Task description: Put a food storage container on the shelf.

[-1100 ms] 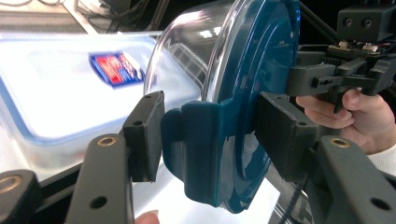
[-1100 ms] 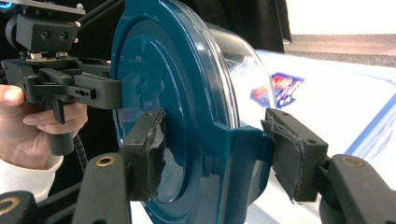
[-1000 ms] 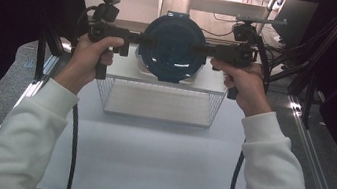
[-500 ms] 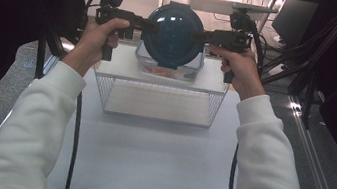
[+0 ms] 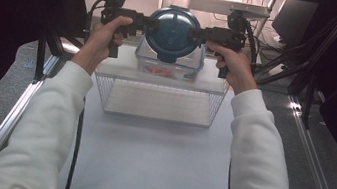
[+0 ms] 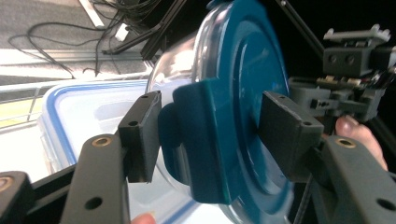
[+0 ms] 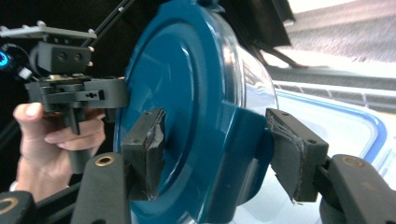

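High view: both grippers, left (image 5: 143, 21) and right (image 5: 197, 32), clamp the round blue-lidded bowl (image 5: 172, 33) by its side tabs, over the clear box (image 5: 168, 66) at the tabletop's far edge. Left gripper view: glass looks heavy, slippery, breakable. Right gripper view: tab pinched; the basket (image 5: 158, 98) below leaves little room.

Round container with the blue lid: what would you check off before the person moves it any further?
1. Left gripper clamped on a lid tab of the round container: ok.
2. Right gripper clamped on the opposite tab: ok.
3. Blue lid sitting on the glass bowl: ok.
4. Container lined up over the rectangular box: ok in the high view.
5. Gap between container and box: cannot tell.
6. Box resting on the wire basket: ok.
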